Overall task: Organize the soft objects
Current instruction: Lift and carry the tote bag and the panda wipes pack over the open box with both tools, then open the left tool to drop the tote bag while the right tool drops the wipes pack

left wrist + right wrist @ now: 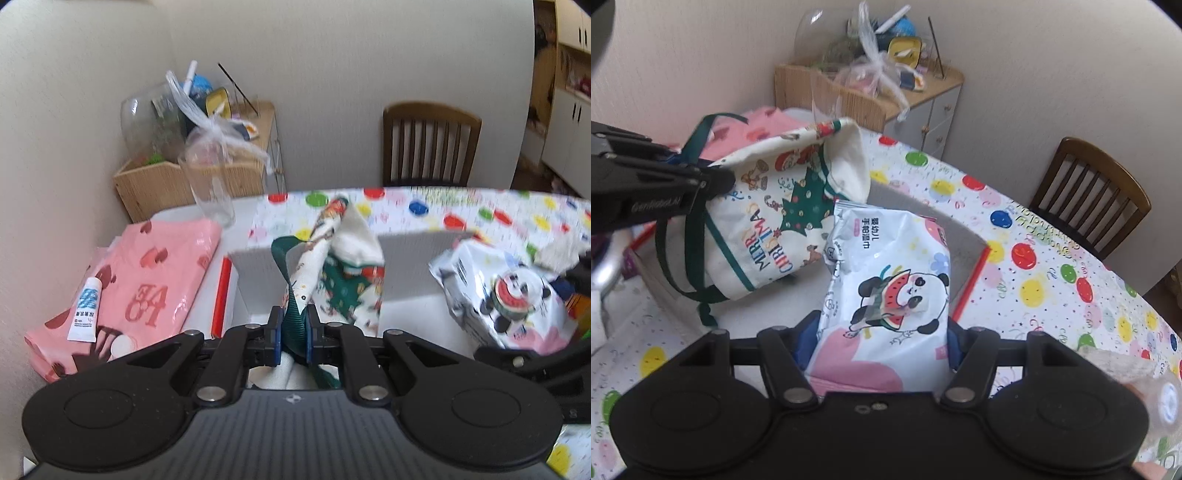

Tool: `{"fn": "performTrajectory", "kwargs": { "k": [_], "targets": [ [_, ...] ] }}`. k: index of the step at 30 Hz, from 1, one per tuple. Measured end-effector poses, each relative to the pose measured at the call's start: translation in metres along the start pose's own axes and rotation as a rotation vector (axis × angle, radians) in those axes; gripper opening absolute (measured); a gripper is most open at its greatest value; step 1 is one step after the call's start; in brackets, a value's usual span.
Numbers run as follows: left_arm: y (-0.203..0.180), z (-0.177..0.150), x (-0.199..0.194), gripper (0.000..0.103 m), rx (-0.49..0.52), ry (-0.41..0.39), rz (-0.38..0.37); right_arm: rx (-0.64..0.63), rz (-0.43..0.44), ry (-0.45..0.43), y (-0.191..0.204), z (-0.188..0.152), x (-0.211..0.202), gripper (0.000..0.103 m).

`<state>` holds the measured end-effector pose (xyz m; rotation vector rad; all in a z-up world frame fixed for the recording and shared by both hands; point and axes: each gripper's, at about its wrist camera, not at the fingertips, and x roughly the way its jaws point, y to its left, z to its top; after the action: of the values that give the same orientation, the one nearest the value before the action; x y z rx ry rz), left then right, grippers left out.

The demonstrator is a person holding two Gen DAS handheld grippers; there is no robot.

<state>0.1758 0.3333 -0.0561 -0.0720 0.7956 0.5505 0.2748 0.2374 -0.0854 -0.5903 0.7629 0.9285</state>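
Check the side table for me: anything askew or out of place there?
A small white tube lies loose on the folded pink cloth, and a clear bottle beside it stands tilted.

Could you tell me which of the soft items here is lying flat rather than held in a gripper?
The pink folded cloth, with a small tube on it; the Christmas bag and panda wipes pack are both gripped.

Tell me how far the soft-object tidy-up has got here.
Midway, it seems. Nothing looks stowed yet: the white box shows only bare floor. In hand: the left gripper is shut on the green strap of the Christmas bag, and the right gripper clamps the panda wipes pack, both above the box. Left: setting them inside, and perhaps the pink folded cloth beside it.
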Motion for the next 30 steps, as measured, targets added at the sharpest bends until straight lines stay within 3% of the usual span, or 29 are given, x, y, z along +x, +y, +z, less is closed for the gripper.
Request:
{"fn": "performTrajectory", "kwargs": {
  "k": [12, 30],
  "targets": [
    [0.012, -0.032, 0.022, 0.011, 0.030, 0.117, -0.001, -0.086, -0.021, 0.072, 0.026, 0.006, 0.046, 0.064],
    [0.002, -0.045, 0.049, 0.011, 0.103, 0.228, -0.036, -0.150, -0.019, 0.149, 0.035, 0.001, 0.073, 0.069]
  ]
}}
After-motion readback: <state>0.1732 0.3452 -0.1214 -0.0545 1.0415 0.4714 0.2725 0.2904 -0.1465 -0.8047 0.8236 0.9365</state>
